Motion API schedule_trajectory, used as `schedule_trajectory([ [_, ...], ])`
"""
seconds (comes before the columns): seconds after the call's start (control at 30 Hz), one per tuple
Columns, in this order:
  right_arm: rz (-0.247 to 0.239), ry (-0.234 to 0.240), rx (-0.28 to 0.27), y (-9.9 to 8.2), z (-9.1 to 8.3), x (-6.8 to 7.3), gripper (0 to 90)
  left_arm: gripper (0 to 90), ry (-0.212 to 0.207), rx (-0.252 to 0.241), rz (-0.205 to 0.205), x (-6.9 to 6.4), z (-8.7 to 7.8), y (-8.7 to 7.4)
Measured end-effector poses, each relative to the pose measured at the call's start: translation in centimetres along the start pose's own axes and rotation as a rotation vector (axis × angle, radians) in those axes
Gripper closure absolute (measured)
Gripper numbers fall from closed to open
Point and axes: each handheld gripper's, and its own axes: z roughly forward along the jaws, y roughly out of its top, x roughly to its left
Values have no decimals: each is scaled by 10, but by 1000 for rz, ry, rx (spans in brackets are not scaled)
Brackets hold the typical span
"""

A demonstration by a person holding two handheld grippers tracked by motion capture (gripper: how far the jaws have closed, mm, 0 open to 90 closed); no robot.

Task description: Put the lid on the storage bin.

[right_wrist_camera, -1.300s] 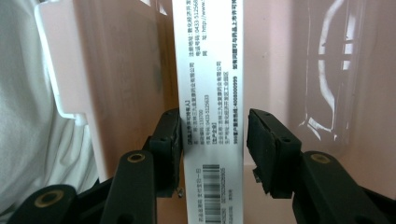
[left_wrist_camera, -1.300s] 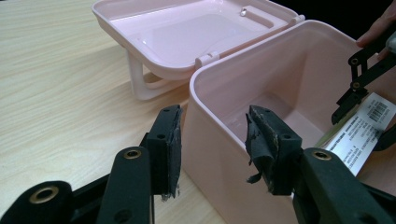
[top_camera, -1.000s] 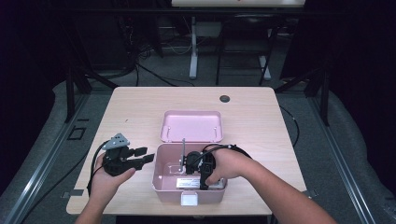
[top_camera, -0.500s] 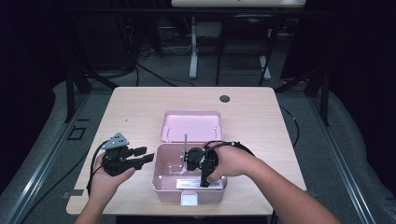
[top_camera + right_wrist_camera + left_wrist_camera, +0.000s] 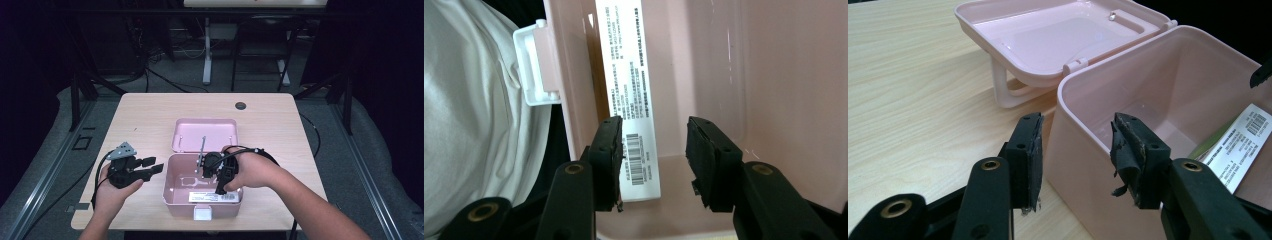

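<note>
A pink plastic box (image 5: 177, 202) stands open at the table's front middle, its lid (image 5: 205, 134) laid back behind it. My left gripper (image 5: 154, 166) is open just left of the box. In the left gripper view, my left gripper (image 5: 1078, 160) has its jaws either side of the box's near corner wall (image 5: 1083, 130), not touching it, with the lid (image 5: 1048, 40) beyond. My right gripper (image 5: 220, 180) points down into the box. In the right gripper view, my right gripper (image 5: 654, 160) is open and holds nothing, facing a white printed label (image 5: 629, 75) on the inner wall, with the latch (image 5: 531, 70) to the left.
A dark round grommet (image 5: 241, 106) sits in the tabletop (image 5: 145, 120) at the far right. A thin grey rod (image 5: 202, 147) stands up beside my right hand. The person's white shirt (image 5: 469, 125) is close against the box's front.
The right hand has shifted very slightly over the box. The left gripper and the box have stayed where they were.
</note>
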Motion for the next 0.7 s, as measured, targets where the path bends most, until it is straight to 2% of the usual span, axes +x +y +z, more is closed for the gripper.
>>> schedule_trajectory([
  [0.3, 56, -28, -47, -16, -12, -6, 585, 570, 0, 2, 3, 0, -1, 0],
  [0.43, 84, -27, -94, -26, -14, -7, 587, 572, -1, 1, 2, 0, -1, 1],
  [0.57, 93, -52, -127, -33, -14, -8, 589, 574, -2, 3, 1, 0, 0, 0],
  [0.7, 129, -66, -200, -38, -17, -9, 590, 579, -5, 1, 4, -1, 0, 0],
])
